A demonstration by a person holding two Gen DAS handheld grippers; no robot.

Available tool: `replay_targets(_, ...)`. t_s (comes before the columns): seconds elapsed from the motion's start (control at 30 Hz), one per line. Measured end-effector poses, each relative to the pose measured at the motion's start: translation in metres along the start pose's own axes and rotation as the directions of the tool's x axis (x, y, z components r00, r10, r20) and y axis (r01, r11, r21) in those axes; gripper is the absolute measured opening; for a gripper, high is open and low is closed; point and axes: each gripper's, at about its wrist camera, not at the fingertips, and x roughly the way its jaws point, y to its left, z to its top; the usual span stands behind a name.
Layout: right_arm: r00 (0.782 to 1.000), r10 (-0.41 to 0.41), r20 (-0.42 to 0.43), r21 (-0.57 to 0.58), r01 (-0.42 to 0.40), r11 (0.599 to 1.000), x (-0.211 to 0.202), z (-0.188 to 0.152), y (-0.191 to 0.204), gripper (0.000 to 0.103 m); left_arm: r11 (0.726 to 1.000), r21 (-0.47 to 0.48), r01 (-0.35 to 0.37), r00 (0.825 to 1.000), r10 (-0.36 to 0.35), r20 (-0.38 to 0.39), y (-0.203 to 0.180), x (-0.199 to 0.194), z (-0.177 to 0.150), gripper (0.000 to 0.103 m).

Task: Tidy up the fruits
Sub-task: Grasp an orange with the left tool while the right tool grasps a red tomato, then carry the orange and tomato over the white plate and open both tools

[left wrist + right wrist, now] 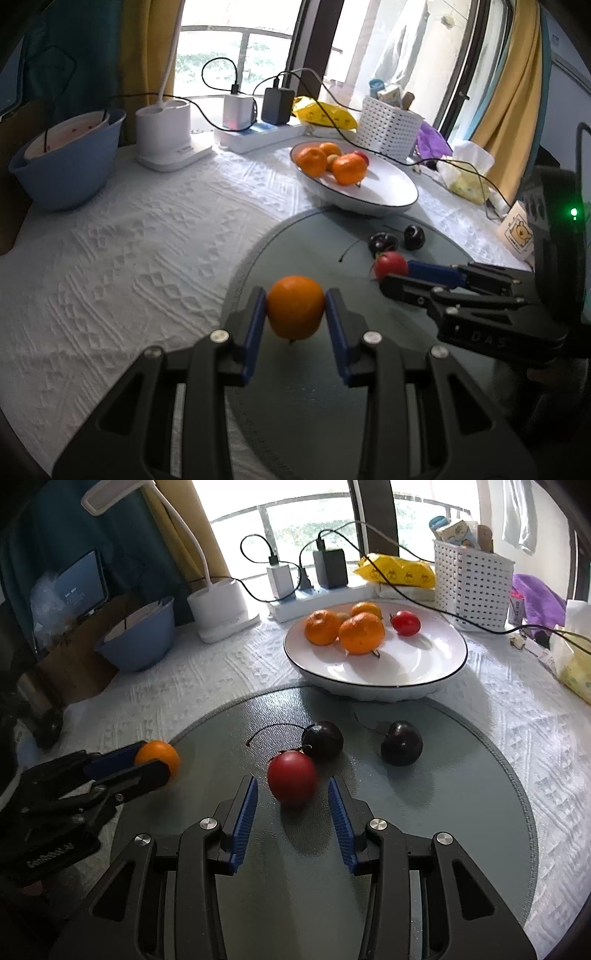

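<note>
On a round grey mat [461,812] laid over a white tablecloth [110,258], the left gripper [295,306] was clamped on an orange [295,307], its blue pads [255,328] pressed to the fruit's two sides at its widest part, near the mat's left edge; whether the orange rested on the mat or hung just above it could not be told. The right gripper [291,801] stood apart around a red tomato [292,781] near the mat's middle, the ribbed pads [245,818] on either side with a gap to the skin. Just beyond the tomato lay two dark cherries [322,739] [401,743] with long stems, one touching or nearly touching the tomato. At the mat's far edge sat a white plate [424,664] already carrying three oranges [361,633] and another tomato [405,623]. The orange looked light and firm, its dimpled peel likely giving good grip, so a hold across the middle seemed sound. The tomato appeared smooth, slick and thin-skinned; it probably wanted a gentle squeeze across its widest part, since a hard one could split it or let it pop out. The cherries looked small, round and ready to roll, and were probably best pinched across the body, not by the thin stems.
</note>
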Motion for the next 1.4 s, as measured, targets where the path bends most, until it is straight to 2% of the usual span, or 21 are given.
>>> replay_targets(0.13,1.0,0.006,-0.002,0.0,-0.006,1.0,0.001,0.0,0.0,0.041,1.0,0.003,-0.004,1.0,0.004,0.003,-0.001,-0.002,0.0,0.034)
replay_targets(0.17,1.0,0.009,-0.005,0.001,-0.009,1.0,0.001,0.0,-0.001,0.033,1.0,0.004,-0.006,1.0,0.006,0.003,-0.002,-0.002,0.0,0.034)
replay_targets(0.2,1.0,0.011,-0.005,0.001,-0.011,1.0,0.001,0.0,-0.001,0.03,1.0,0.005,-0.007,1.0,0.007,0.003,-0.003,-0.002,0.0,0.034)
replay_targets(0.73,0.998,0.02,0.059,0.021,-0.021,1.0,-0.028,-0.008,-0.015,0.03,0.998,0.061,-0.02,1.0,0.02,0.006,-0.031,-0.005,0.006,0.034)
replay_targets(1.4,0.991,0.017,0.131,0.073,-0.027,0.997,-0.049,0.013,-0.061,0.03,0.989,0.145,-0.028,1.0,0.027,0.013,-0.068,0.011,0.042,0.034)
